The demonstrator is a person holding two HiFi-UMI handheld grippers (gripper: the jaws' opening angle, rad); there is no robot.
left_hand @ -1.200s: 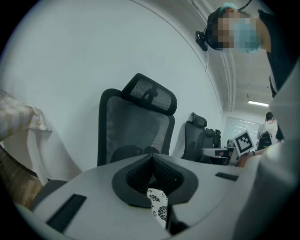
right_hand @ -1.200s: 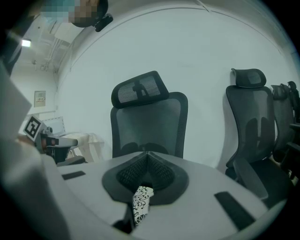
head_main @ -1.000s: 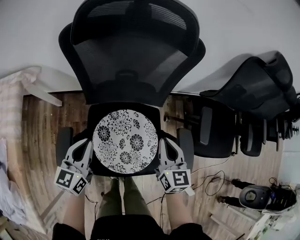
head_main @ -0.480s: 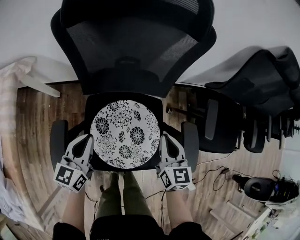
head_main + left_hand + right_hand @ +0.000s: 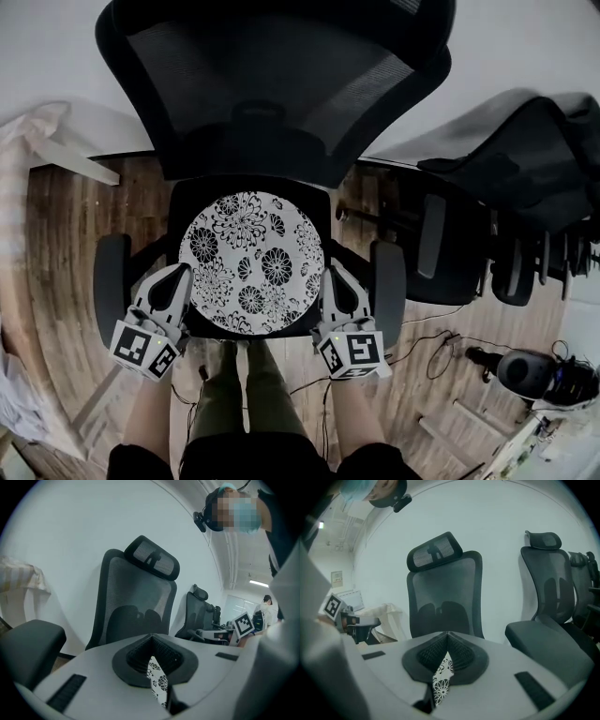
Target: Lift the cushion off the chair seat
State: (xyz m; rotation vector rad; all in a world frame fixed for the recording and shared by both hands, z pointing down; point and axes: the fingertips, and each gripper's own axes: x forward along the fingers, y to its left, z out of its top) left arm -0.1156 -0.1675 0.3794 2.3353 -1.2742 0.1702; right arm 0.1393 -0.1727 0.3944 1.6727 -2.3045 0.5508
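A round white cushion with black flowers [image 5: 251,262] lies flat over the black seat [image 5: 184,201] of a mesh office chair [image 5: 267,75]. Whether it touches the seat I cannot tell. My left gripper [image 5: 184,274] is shut on the cushion's left edge, and my right gripper [image 5: 327,276] is shut on its right edge. In the left gripper view a strip of patterned cushion [image 5: 158,682] sits pinched between the jaws of the left gripper [image 5: 151,640]. The right gripper view shows another such strip [image 5: 441,679] in the right gripper [image 5: 447,638].
The chair's armrests [image 5: 110,281] [image 5: 388,281] flank my grippers. A second black chair [image 5: 525,159] stands to the right, with cables and a round device [image 5: 525,371] on the wood floor. A cloth-covered thing [image 5: 37,131] is at the left. The person's legs [image 5: 239,394] are below the seat.
Both grippers and the cushion have sunk a little toward the seat, and the chair now fills more of the head view. Both grips are unchanged.
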